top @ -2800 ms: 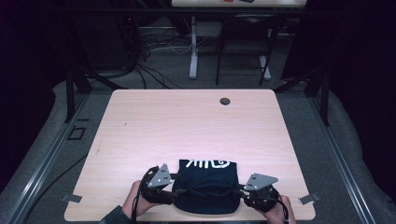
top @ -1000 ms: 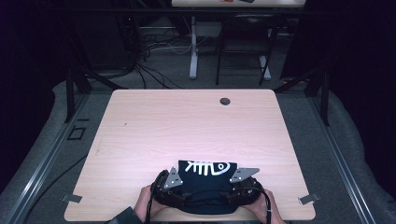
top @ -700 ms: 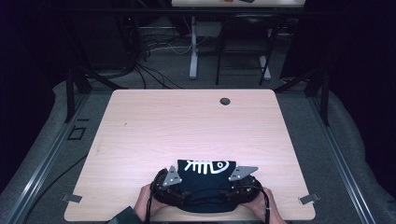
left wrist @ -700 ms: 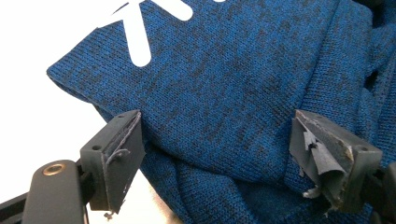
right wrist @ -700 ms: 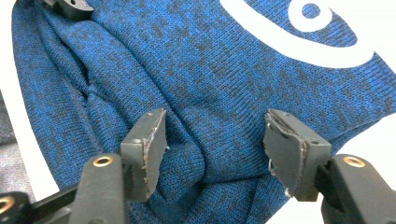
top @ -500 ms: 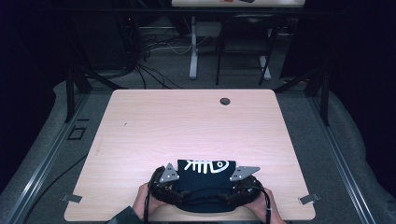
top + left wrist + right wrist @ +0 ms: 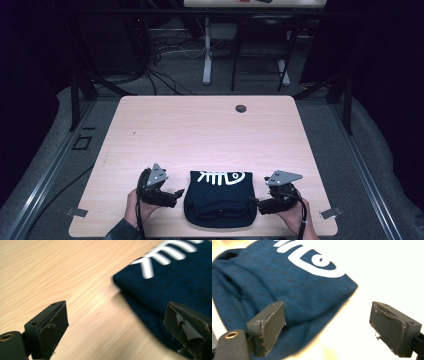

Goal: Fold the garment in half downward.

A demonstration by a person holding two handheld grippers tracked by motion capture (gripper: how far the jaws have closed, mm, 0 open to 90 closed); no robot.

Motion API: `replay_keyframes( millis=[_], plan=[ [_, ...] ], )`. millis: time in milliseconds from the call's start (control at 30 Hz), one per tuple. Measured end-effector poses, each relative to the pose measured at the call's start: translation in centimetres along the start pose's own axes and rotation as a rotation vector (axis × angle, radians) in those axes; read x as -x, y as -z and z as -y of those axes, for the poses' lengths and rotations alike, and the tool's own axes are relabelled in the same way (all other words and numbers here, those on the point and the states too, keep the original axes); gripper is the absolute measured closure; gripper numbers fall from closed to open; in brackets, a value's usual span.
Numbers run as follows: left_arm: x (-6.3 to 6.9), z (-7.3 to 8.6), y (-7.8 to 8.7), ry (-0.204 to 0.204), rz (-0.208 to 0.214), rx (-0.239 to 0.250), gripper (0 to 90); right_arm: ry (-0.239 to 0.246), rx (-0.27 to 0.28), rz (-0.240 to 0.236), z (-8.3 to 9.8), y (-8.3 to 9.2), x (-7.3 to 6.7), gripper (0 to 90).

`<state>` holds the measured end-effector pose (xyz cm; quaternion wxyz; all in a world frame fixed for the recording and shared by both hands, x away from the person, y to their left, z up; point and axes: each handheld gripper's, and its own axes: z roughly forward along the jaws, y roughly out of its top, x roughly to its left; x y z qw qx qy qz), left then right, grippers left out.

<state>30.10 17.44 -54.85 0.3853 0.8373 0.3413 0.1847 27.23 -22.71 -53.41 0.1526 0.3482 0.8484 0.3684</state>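
A folded dark blue shirt [image 7: 220, 197] with a white fish-bone print lies near the table's front edge. My left gripper [image 7: 176, 194] hovers just off its left side. Its jaws have just been opening and stand wide with nothing between them. In the left gripper view the shirt [image 7: 175, 282] lies ahead to the right of the gripper [image 7: 120, 327]. My right gripper [image 7: 253, 204] sits off the shirt's right side. Its jaws too have just been opening and are empty. In the right gripper view the shirt [image 7: 287, 282] spreads under the left jaw of the gripper [image 7: 329, 322].
The light wooden table [image 7: 200, 135] has a small dark grommet [image 7: 241, 108] near its far edge. Beyond the table stand desk legs and cables [image 7: 170, 50] on the grey floor. Metal rails [image 7: 45, 175] run along the floor on both sides.
Both grippers have let go of the shirt and drawn outward, the left one to the left and the right one to the right. The shirt now lies folded on the table.
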Motion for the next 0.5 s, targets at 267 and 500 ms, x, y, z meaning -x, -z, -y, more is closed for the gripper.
replay_keyframes(
  millis=[267, 500],
  plan=[
    [-2.6, 2.2, -0.6, 0.075, -0.083, -0.081, 3.2, -0.103, -0.039, 0.109, 2.8, 0.8, 3.4, 12.0],
    [-3.5, 3.1, -1.2, 0.096, -0.110, -0.125, 1.7, -0.167, -0.069, 0.138, 4.6, 0.6, 5.3, 12.1]
  ],
)
